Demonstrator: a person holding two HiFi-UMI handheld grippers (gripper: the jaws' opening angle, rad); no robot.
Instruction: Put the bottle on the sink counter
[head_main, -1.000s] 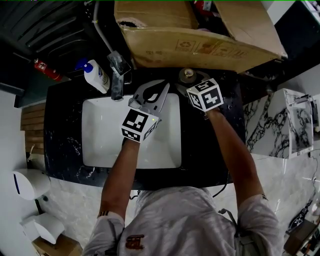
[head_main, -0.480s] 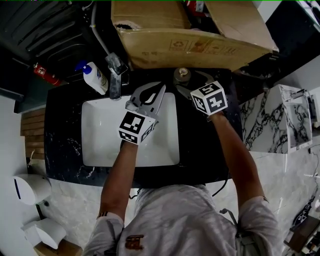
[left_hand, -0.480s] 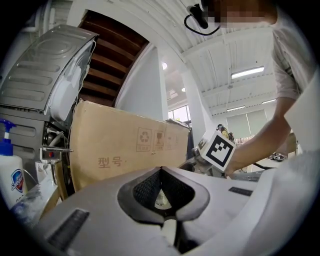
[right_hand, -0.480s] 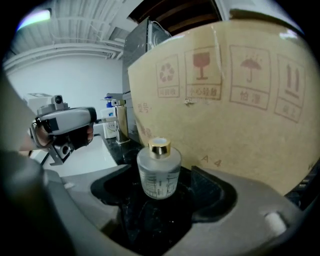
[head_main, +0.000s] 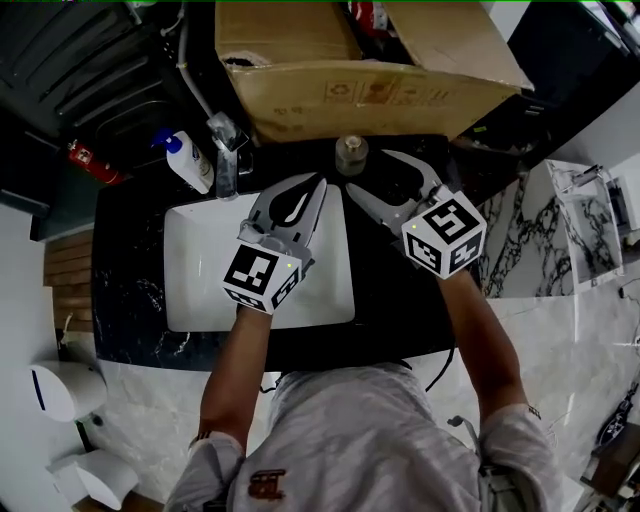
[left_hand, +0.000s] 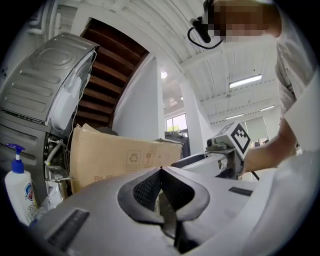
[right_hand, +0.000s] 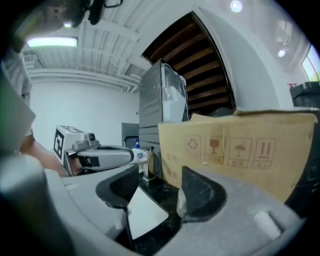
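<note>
A small clear bottle (head_main: 351, 155) with a round cap stands upright on the black sink counter (head_main: 130, 262), behind the white basin (head_main: 200, 272). My right gripper (head_main: 368, 171) sits just short of it; its jaws are apart and closing with nothing between them. In the right gripper view (right_hand: 155, 175) the bottle (right_hand: 181, 202) peeks out beside the right pad. My left gripper (head_main: 320, 182) hovers over the basin's back right part with its tips together, and its pads (left_hand: 150, 187) meet with nothing held.
A faucet (head_main: 225, 150) and a white pump bottle (head_main: 188, 160) stand at the back left of the counter. A large cardboard box (head_main: 370, 80) overhangs the counter's back edge. A marble-patterned surface (head_main: 585, 215) lies to the right.
The right gripper has pulled back from the bottle, towards the person and to the right. The bottle stays standing on the counter. The left gripper has drifted slightly back.
</note>
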